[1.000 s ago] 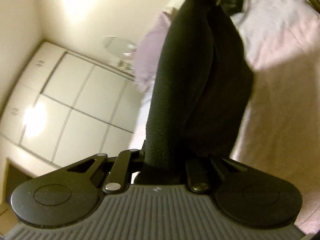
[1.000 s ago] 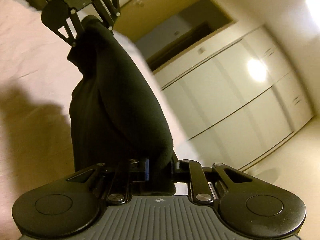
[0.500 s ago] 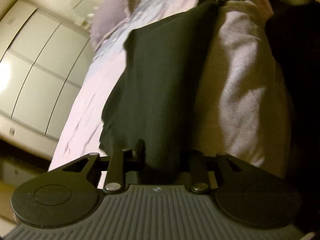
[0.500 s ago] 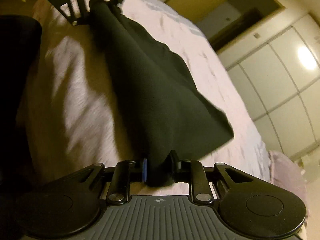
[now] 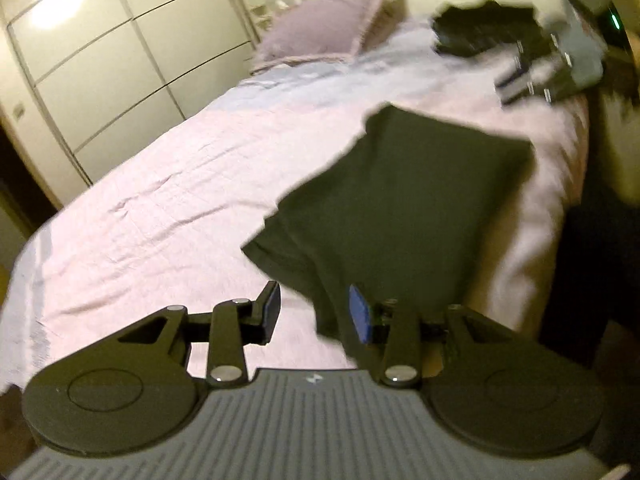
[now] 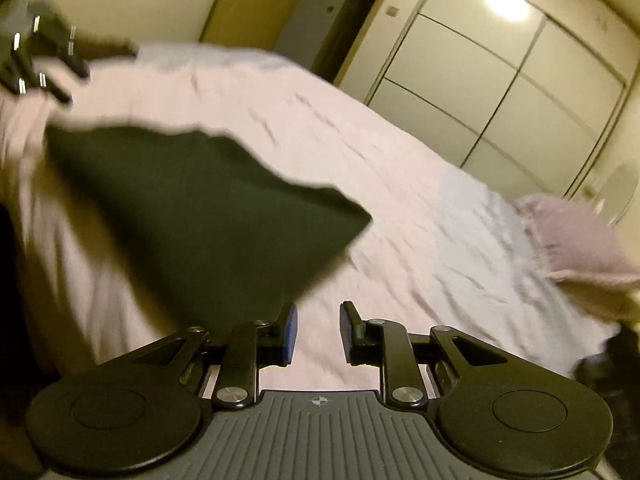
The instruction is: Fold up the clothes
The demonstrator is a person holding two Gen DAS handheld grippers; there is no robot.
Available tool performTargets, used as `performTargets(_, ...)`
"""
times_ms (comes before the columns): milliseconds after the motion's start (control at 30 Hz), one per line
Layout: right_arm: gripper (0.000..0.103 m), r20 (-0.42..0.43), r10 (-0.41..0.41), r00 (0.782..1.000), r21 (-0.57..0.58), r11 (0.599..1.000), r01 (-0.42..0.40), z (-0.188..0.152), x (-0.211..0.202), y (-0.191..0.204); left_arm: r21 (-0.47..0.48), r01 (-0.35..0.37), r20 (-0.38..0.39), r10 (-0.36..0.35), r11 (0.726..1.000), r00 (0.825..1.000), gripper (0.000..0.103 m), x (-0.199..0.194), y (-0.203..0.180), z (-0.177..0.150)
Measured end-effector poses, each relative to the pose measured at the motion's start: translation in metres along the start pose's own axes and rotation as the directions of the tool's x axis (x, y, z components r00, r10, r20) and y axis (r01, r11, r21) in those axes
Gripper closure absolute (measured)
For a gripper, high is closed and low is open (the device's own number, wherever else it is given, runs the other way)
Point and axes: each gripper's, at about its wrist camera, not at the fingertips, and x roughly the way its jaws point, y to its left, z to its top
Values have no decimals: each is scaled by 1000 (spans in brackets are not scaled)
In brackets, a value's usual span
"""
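A black garment lies flat on the pink bedsheet, near the bed's edge. My left gripper hovers at its near corner with the jaws opening. The cloth's edge lies loose beside the blue right pad, and the pads do not press on it. In the right wrist view the garment spreads to the left of my right gripper, whose jaws are opening over bare sheet. Each gripper shows blurred in the other's view: the right gripper and the left gripper.
A lilac pillow lies at the head of the bed, with a dark pile of clothes beside it. White wardrobe doors run along the far side. A dark doorway stands beyond the bed's foot.
Both grippers held the black garment hanging between them, then swung it down flat onto the bed. Both jaws have opened and let go of the cloth.
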Motion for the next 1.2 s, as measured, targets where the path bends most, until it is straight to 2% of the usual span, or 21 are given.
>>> performTargets(33,69,5,26,1000,35,999,-26,9,9,-5,-30,17,1,-17,999,1000,68,12,9,8)
performTargets(100,59,13,66,998,91,994,-67,25,27,-15,-75,43,6,-43,996,999,68,38,26,24)
performTargets(300,55,1,130,992,222,967,-127,54,78,-53,-185,113,-88,-131,976,987,69,133,66,51)
performTargets(400,55,-11,156,988,311,939,-145,54,115,-78,-292,162,-107,-200,943,974,70,169,84,49)
performTargets(500,55,-11,188,982,427,889,-165,51,140,-100,-413,229,-65,-280,881,958,72,197,96,43)
performTargets(567,55,-1,211,977,504,844,-182,48,145,-113,-440,262,-33,-307,859,951,102,200,100,41)
performTargets(600,69,6,220,975,537,822,-189,47,142,-118,-432,270,-12,-305,860,952,103,197,99,40)
performTargets(633,100,4,226,974,557,809,-190,47,141,-122,-416,264,10,-286,870,958,103,189,99,40)
performTargets(700,100,26,214,977,553,810,-192,52,130,-125,-402,242,60,-238,883,969,102,171,101,39)
performTargets(800,100,80,201,976,532,820,-212,61,119,-129,-437,208,90,-187,875,978,102,161,110,32)
performTargets(867,100,70,202,977,516,831,-209,62,127,-129,-462,195,49,-194,865,980,102,174,111,25)
performTargets(933,100,19,216,976,506,840,-195,57,149,-127,-477,177,-14,-209,861,978,101,192,107,17)
performTargets(1033,100,-6,227,974,542,819,-187,42,170,-131,-477,163,-35,-203,864,978,100,202,102,14)
performTargets(1067,100,-2,223,975,557,809,-185,39,170,-132,-478,160,-37,-202,864,979,99,202,101,15)
performTargets(1133,98,6,210,978,553,814,-178,40,162,-131,-482,155,-45,-201,863,979,95,197,104,17)
performTargets(1200,92,-9,175,984,512,846,-146,46,148,-128,-471,119,-61,-167,874,984,87,187,106,20)
